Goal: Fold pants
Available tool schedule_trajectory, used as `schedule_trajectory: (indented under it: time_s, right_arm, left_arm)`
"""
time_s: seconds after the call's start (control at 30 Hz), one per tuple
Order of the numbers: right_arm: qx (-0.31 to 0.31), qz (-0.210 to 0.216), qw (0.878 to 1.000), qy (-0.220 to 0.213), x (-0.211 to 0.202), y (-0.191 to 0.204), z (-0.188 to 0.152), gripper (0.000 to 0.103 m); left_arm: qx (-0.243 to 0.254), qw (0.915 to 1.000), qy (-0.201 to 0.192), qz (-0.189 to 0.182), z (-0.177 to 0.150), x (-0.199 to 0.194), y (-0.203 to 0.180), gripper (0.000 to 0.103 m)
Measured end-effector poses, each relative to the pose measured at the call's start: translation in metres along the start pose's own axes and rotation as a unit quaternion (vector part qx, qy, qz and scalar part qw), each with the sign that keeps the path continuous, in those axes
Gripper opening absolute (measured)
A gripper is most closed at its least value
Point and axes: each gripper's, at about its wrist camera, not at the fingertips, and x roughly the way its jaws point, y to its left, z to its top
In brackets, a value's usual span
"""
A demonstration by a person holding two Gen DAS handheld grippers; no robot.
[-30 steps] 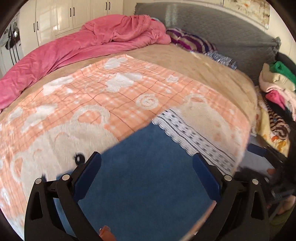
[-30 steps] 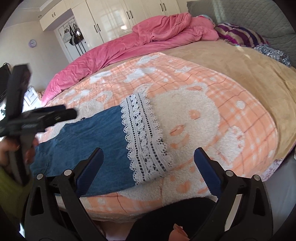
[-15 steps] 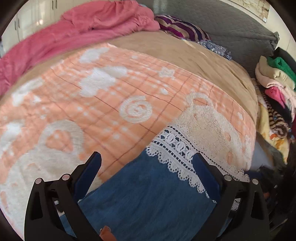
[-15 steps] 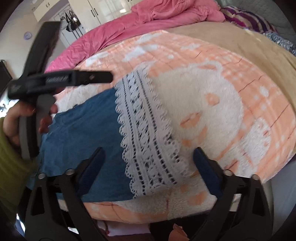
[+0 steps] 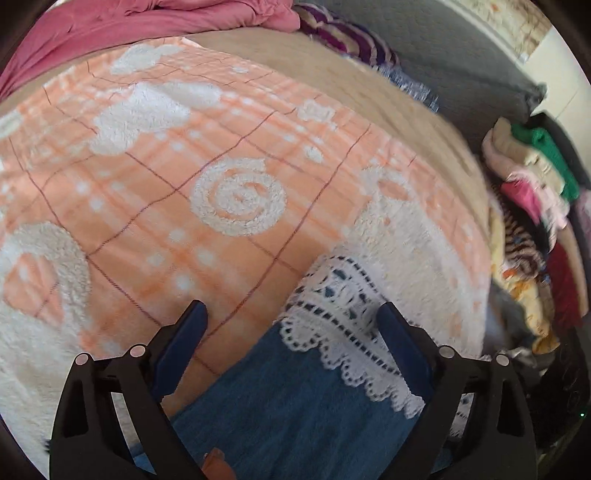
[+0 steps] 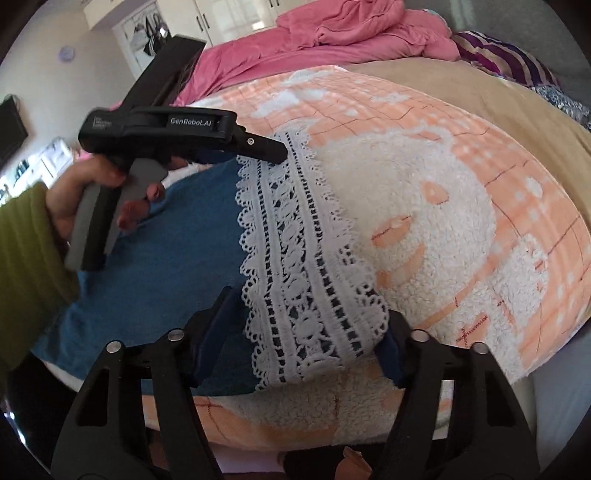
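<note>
The right gripper (image 6: pixel 308 325) gapes wide around the lace hem (image 6: pixel 295 258) of the blue pants (image 6: pixel 159 266), gripping nothing. At ten o'clock the left gripper (image 5: pixel 291 332), also spread empty, hovers at the hem's far corner. The pants lie flat on the bed (image 6: pixel 461 184). Soft, light denim will likely drape; pinch both hem corners.

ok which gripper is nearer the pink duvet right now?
Left. The left gripper is at the far end of the lace hem, on the side toward the pink duvet. The right gripper, jaws open, straddles the hem's near end by the bed edge.
</note>
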Motion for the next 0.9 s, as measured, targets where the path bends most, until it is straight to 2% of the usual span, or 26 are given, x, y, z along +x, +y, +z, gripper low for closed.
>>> schedule_trajectory:
  time_s: [0.03, 0.07, 0.1, 0.17, 0.27, 0.3, 0.37, 0.5, 0.67, 0.73, 0.83, 0.87, 0.9]
  right_arm:
    - [0.006, 0.002, 1.0, 0.0, 0.0, -0.002, 0.0, 0.049]
    - [0.013, 0.005, 1.0, -0.002, 0.0, -0.004, -0.001, 0.046]
    - [0.017, 0.008, 1.0, -0.003, -0.001, -0.005, 0.0, 0.043]
    - [0.018, 0.02, 1.0, -0.005, -0.002, -0.003, 0.0, 0.027]
    - [0.022, 0.044, 0.999, -0.006, -0.004, 0.002, -0.001, 0.022]
    - [0.029, 0.051, 0.998, -0.009, -0.005, 0.001, -0.001, 0.022]
    - [0.05, 0.077, 0.996, -0.02, -0.009, -0.001, 0.0, 0.02]
    - [0.025, 0.106, 0.993, -0.052, -0.027, 0.017, 0.007, 0.02]
    - [-0.046, 0.155, 0.984, -0.081, -0.048, 0.073, 0.024, 0.02]
    - [-0.077, 0.167, 0.98, -0.079, -0.049, 0.099, 0.028, 0.02]
    - [-0.12, 0.182, 0.974, -0.055, -0.037, 0.136, 0.027, 0.02]
    - [-0.138, 0.185, 0.972, -0.045, -0.03, 0.15, 0.024, 0.02]
    - [-0.148, 0.186, 0.97, -0.038, -0.025, 0.157, 0.023, 0.02]
  left_arm:
    - [-0.006, 0.9998, -0.006, -0.018, -0.001, -0.001, -0.001, 0.071]
    - [-0.009, 0.9994, -0.008, -0.031, -0.002, -0.001, -0.002, 0.063]
    - [-0.015, 0.9991, -0.008, -0.037, -0.004, 0.0, -0.004, 0.059]
    - [-0.014, 0.9991, -0.006, -0.038, -0.005, 0.0, -0.009, 0.058]
    - [-0.001, 0.9996, -0.01, -0.027, -0.008, -0.003, -0.014, 0.039]
    - [-0.004, 0.9996, -0.014, -0.024, -0.01, -0.007, -0.013, 0.026]
    - [-0.019, 0.9989, -0.022, -0.036, -0.011, -0.017, -0.007, 0.019]
    - [-0.013, 0.9963, -0.062, -0.058, -0.018, -0.052, -0.004, 0.018]
    - [-0.022, 0.9865, -0.138, -0.085, -0.045, -0.128, 0.018, 0.018]
    - [-0.035, 0.9852, -0.149, -0.078, -0.059, -0.144, 0.029, 0.019]
    - [-0.07, 0.9855, -0.148, -0.043, -0.089, -0.161, 0.051, 0.02]
    - [-0.088, 0.9849, -0.146, -0.033, -0.096, -0.164, 0.057, 0.022]
    - [-0.11, 0.9833, -0.143, -0.02, -0.104, -0.167, 0.064, 0.031]
